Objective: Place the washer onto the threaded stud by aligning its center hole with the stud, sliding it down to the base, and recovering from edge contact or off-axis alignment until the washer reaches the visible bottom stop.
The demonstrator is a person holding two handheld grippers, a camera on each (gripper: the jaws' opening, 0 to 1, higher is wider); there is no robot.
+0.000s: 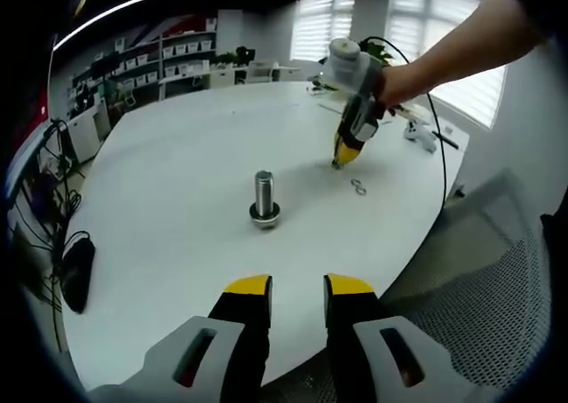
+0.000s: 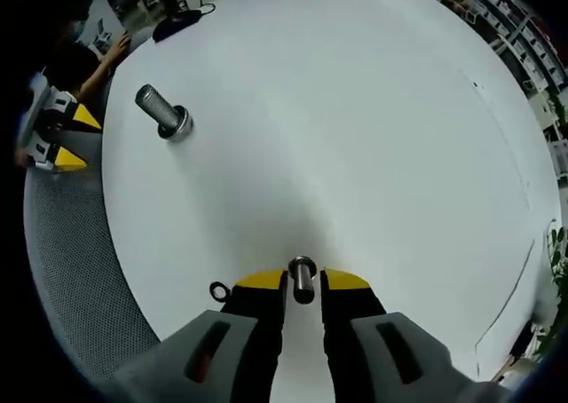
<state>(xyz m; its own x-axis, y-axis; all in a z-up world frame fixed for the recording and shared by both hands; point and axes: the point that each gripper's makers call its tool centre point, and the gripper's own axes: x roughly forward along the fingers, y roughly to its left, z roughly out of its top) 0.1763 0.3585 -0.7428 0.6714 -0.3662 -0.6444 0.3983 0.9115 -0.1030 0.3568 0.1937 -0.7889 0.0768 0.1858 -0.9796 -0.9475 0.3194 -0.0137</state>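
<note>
The threaded stud (image 1: 264,193) stands upright on its wide base near the middle of the white round table (image 1: 177,181). My left gripper (image 1: 297,288) hovers open at the near table edge, with nothing between its yellow tips. Beyond the stud, a person's hand holds my right gripper (image 1: 345,157) tip-down on the table, with loose washers (image 1: 358,186) lying just beside it. In the right gripper view, my right gripper (image 2: 303,283) is shut on a small metal washer (image 2: 303,277) held on edge. Another washer (image 2: 219,289) lies flat to its left. The stud (image 2: 162,112) is far off at upper left.
A black object (image 1: 78,270) lies at the table's left edge. A grey mesh chair (image 1: 497,270) stands by the near right edge. Small white items and a cable (image 1: 417,135) lie at the far right. Shelves (image 1: 169,57) line the back wall.
</note>
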